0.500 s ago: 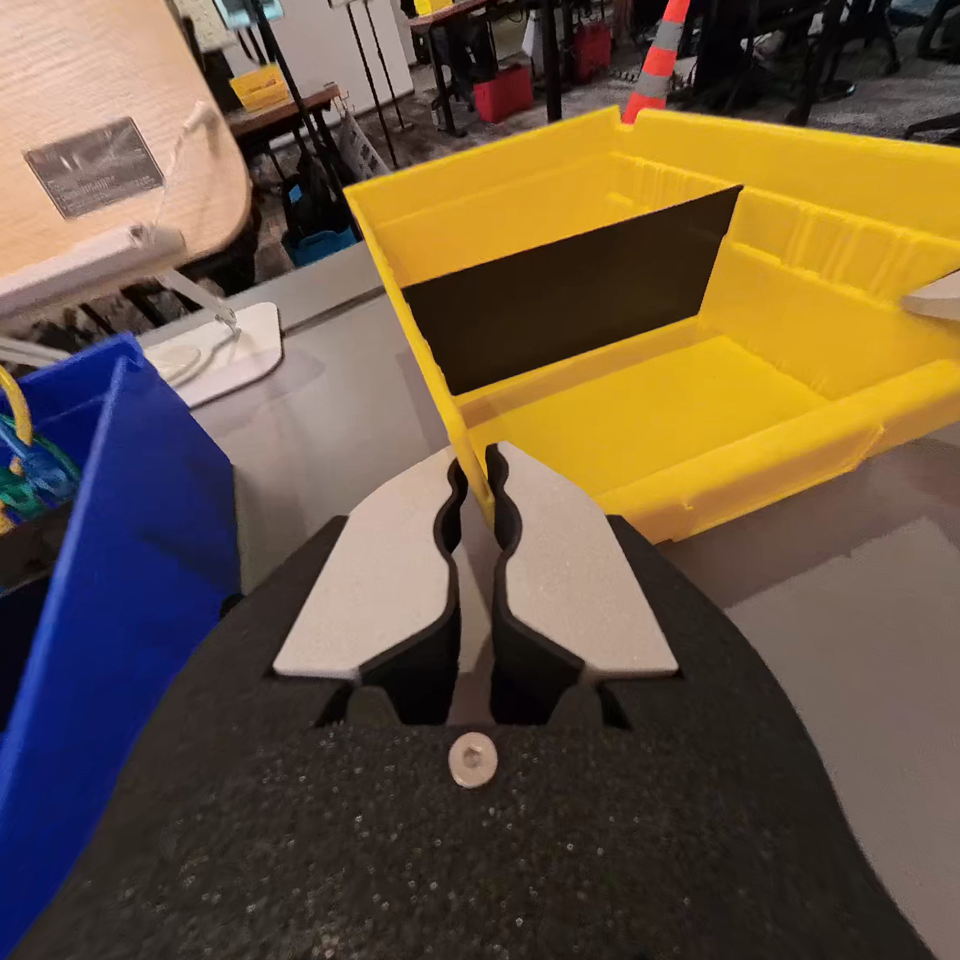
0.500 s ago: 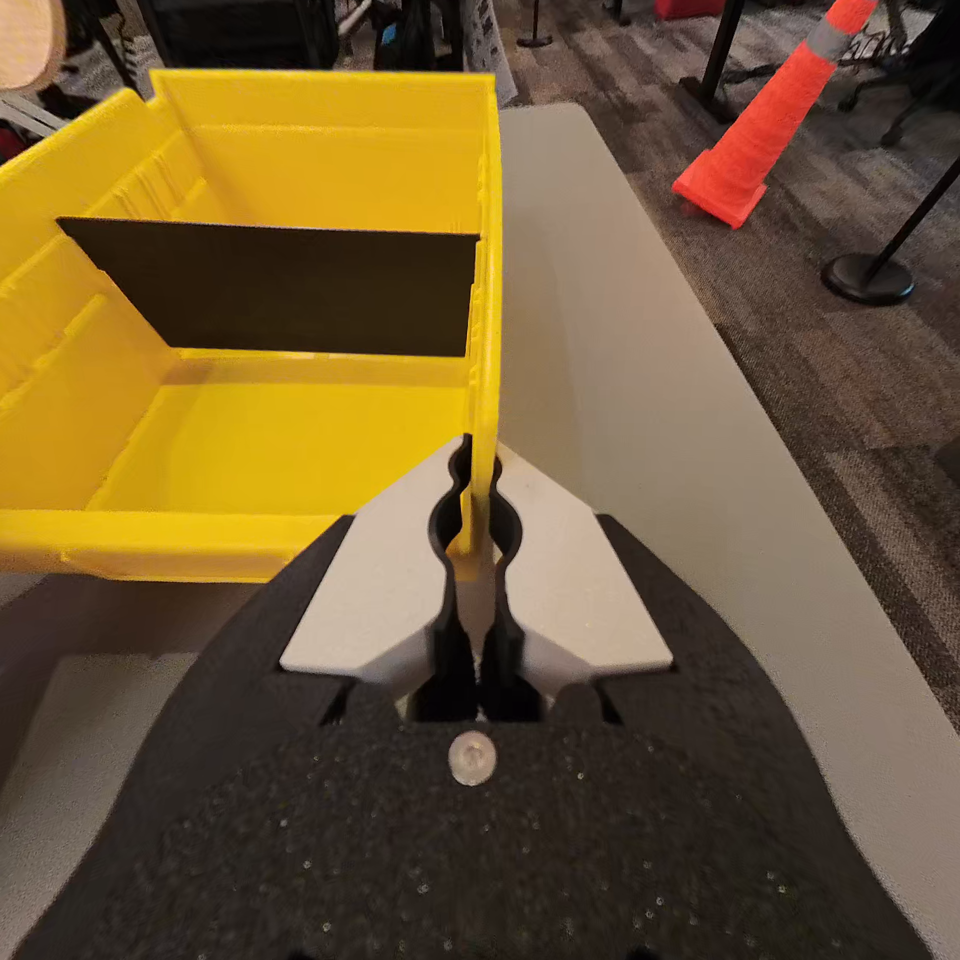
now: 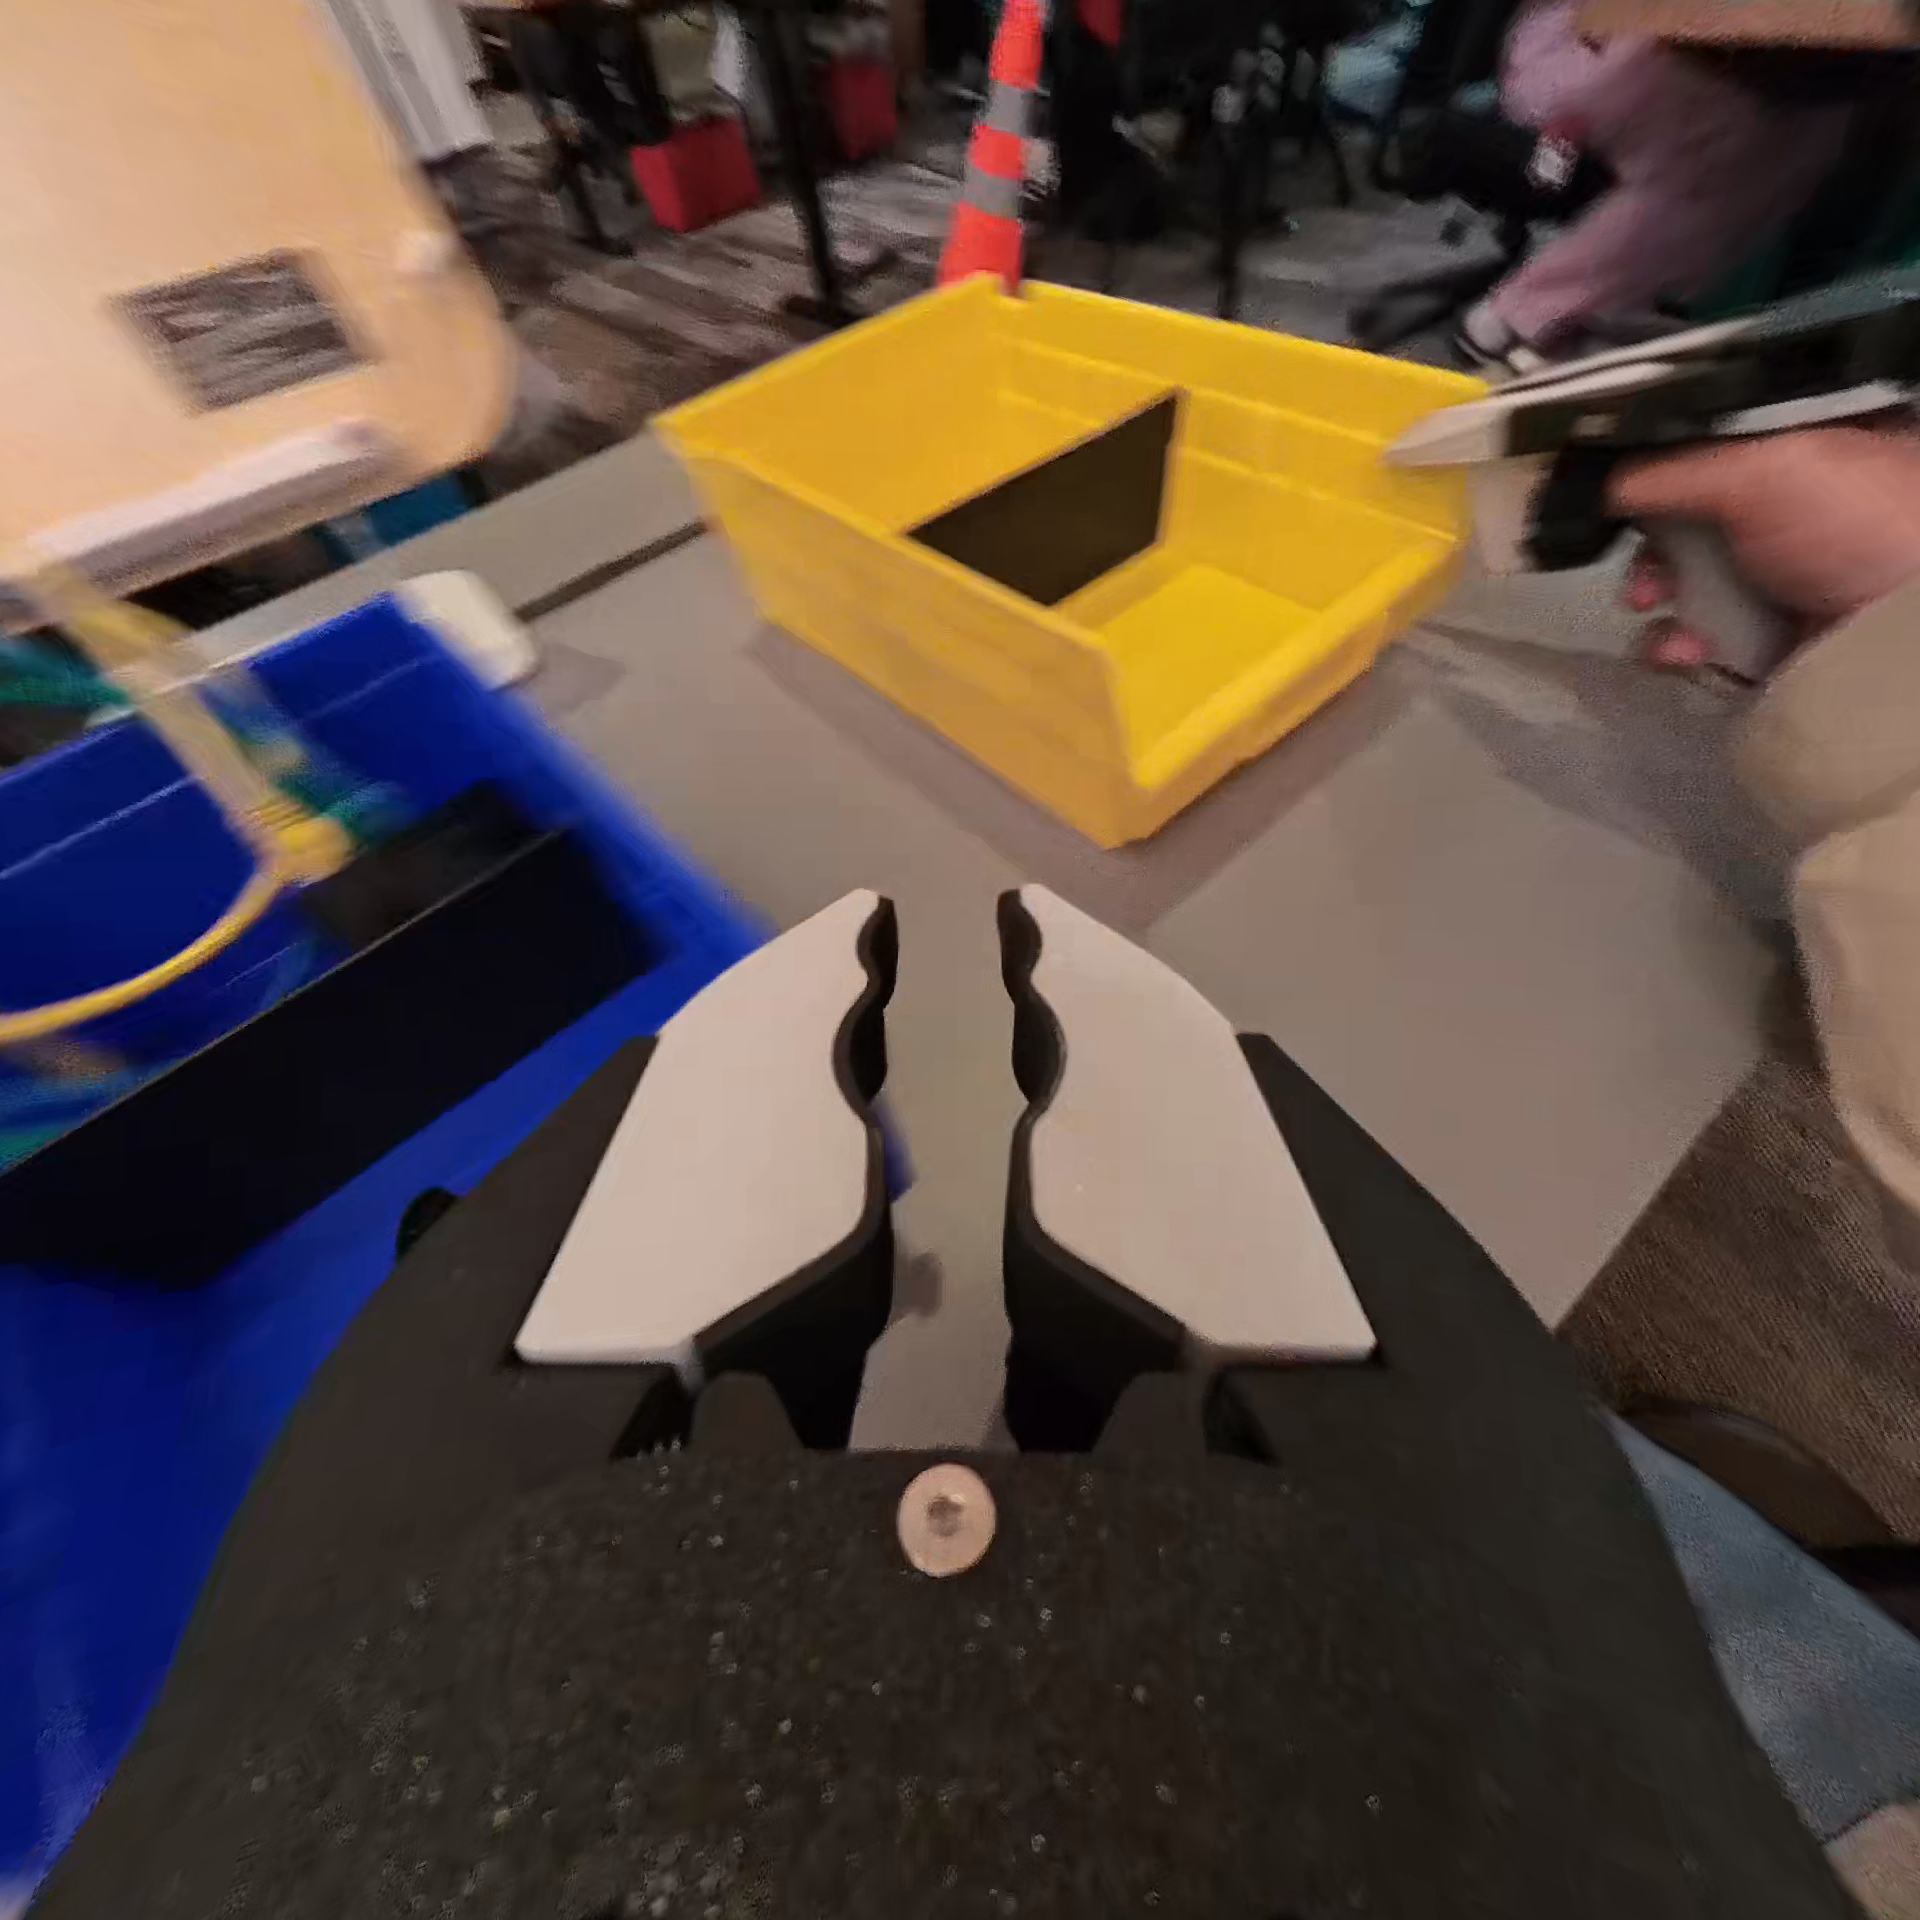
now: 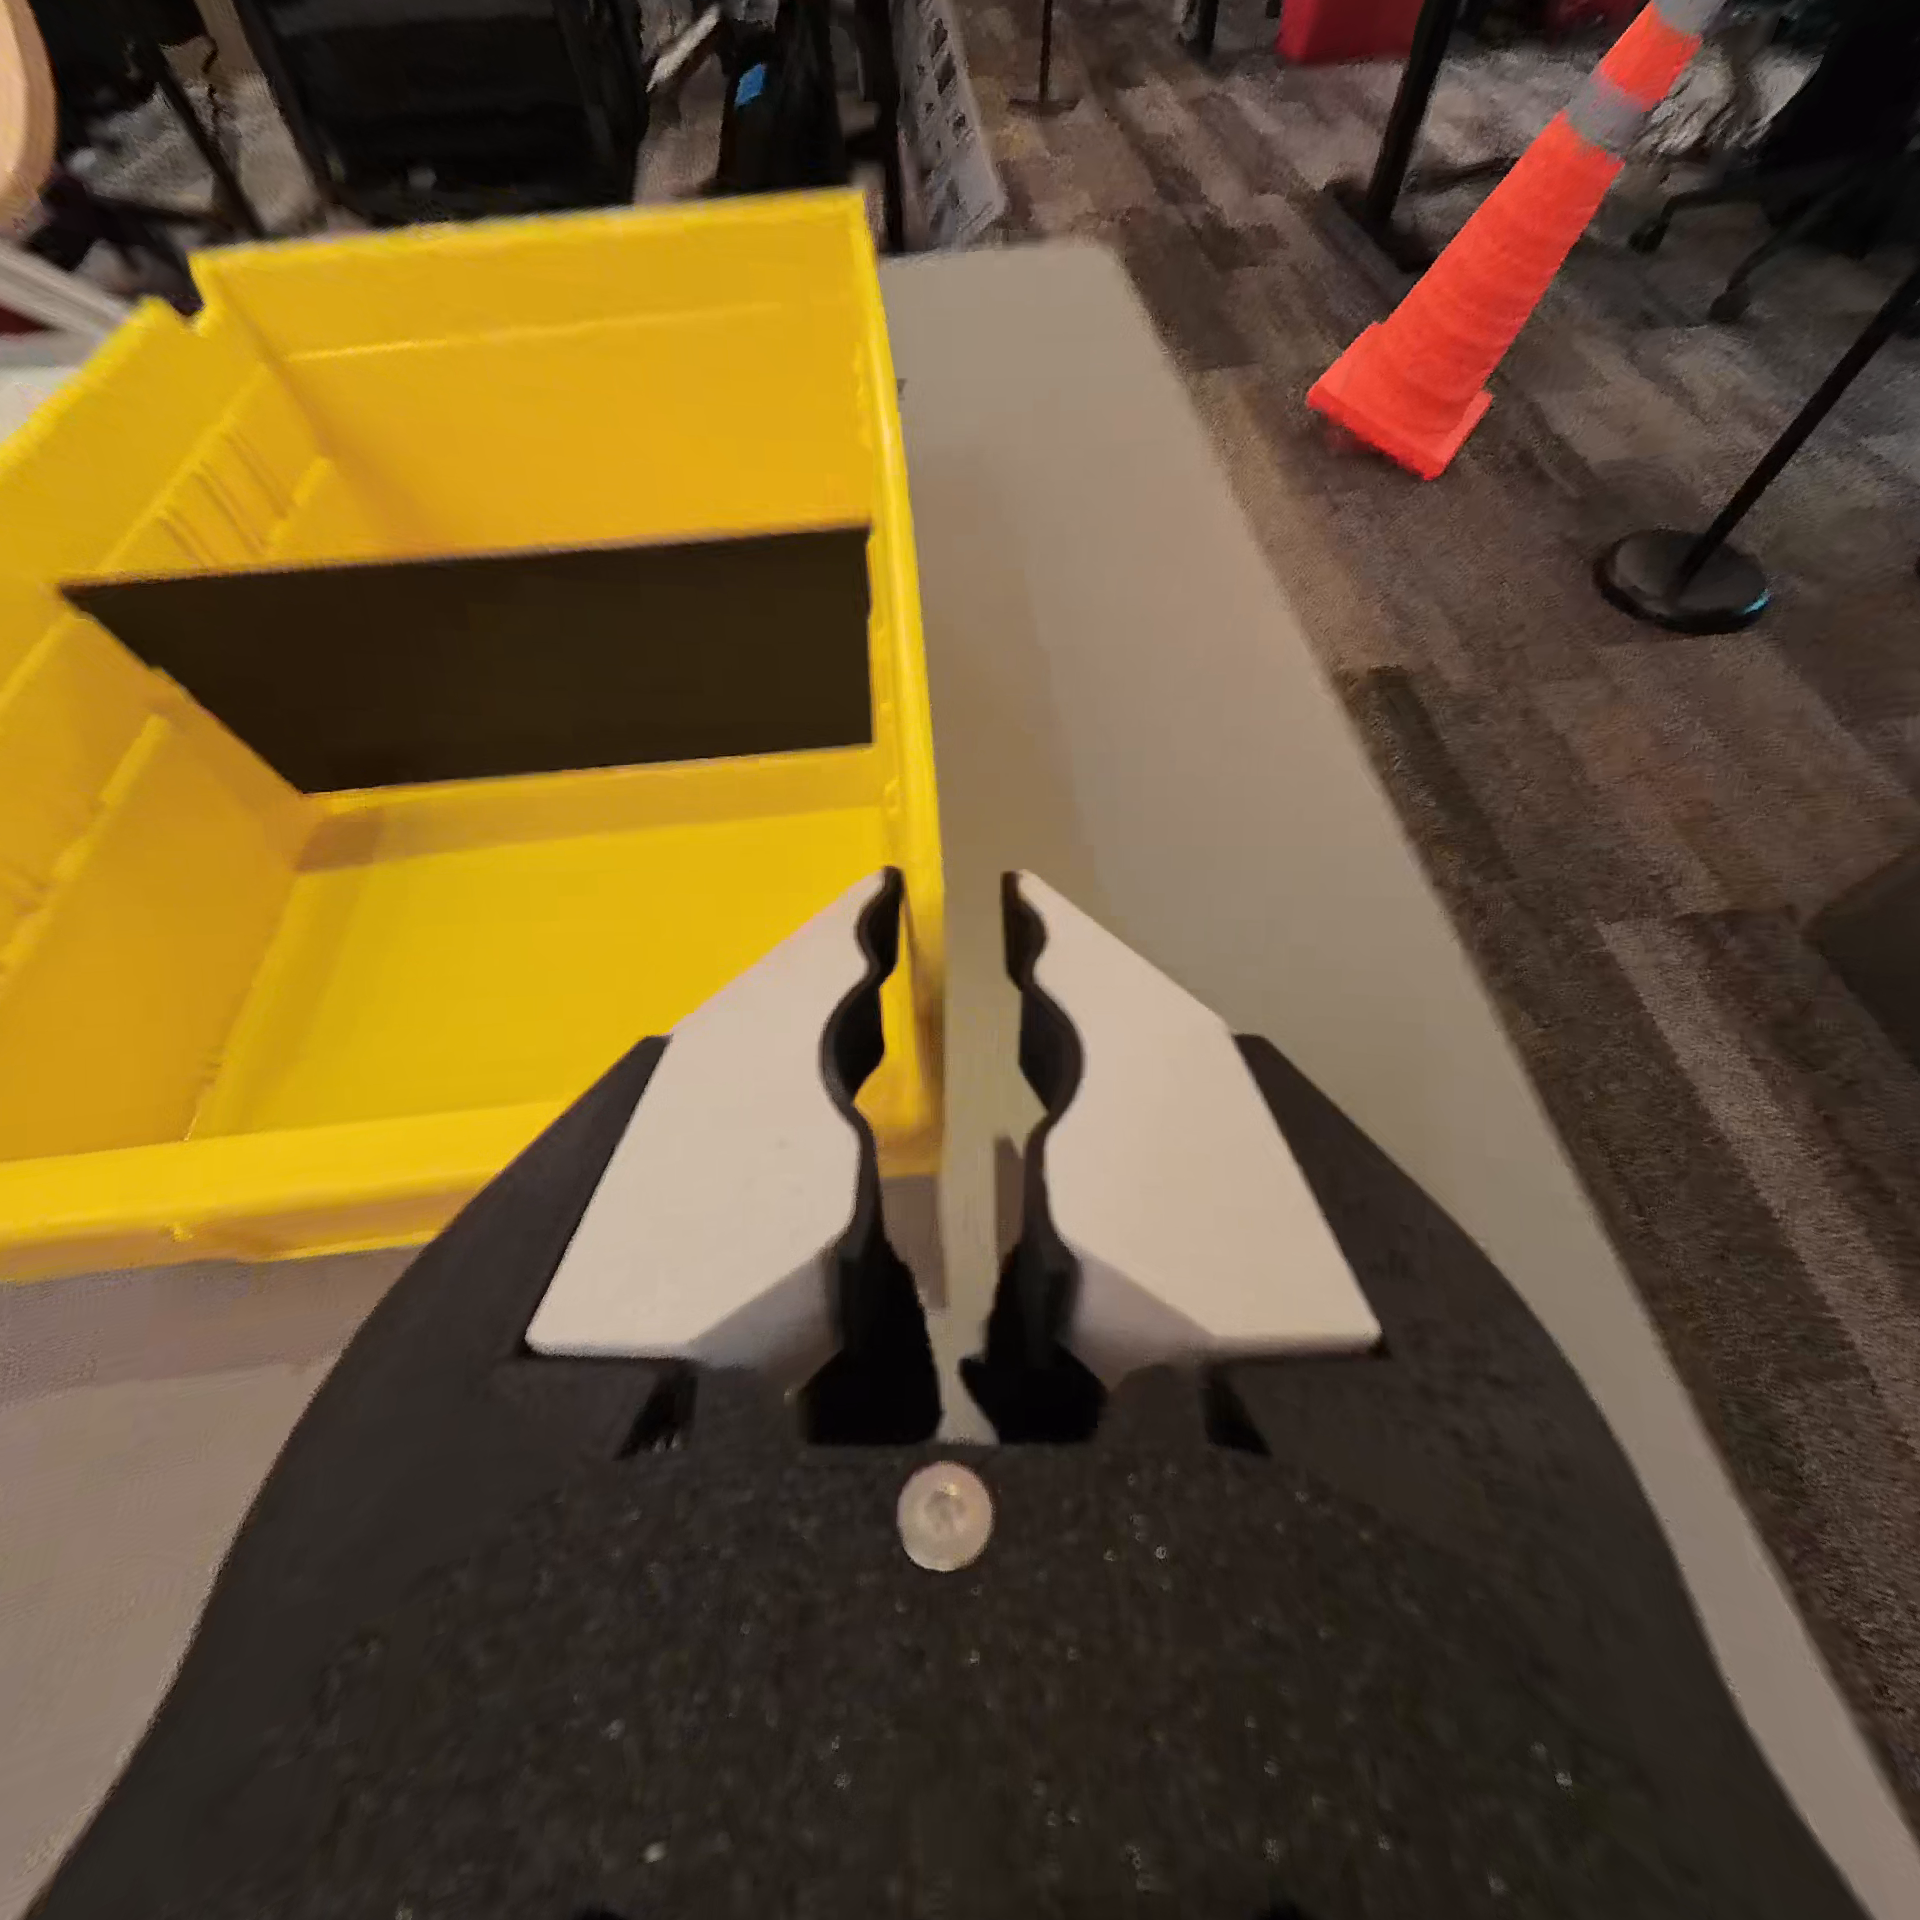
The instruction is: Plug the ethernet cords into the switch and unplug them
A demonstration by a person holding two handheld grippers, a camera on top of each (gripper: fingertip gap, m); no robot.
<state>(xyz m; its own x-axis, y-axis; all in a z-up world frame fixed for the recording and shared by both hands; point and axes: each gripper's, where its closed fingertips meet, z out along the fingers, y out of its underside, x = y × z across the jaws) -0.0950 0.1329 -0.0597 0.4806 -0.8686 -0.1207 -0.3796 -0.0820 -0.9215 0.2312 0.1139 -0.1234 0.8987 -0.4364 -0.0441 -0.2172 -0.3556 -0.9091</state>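
Yellow and green ethernet cords lie blurred in a blue bin at the left of the left wrist view. I see no switch. My left gripper is open and empty above the grey table, beside the blue bin's right corner. My right gripper is open and empty, its jaws straddling the right wall of an empty yellow bin without touching it. The right gripper also shows in the left wrist view, held by a hand over the yellow bin's right rim.
The yellow bin has a black divider across its middle. The grey table ends at the right, with carpet beyond. An orange cone and a black stand base are on the floor. A person sits at the far right. My hands' fingertips stand some 35 cm from each other.
Both grippers have let go of the yellow bin's walls and opened. The left gripper has pulled back and up, so the yellow bin is farther off. The right gripper has risen slightly.
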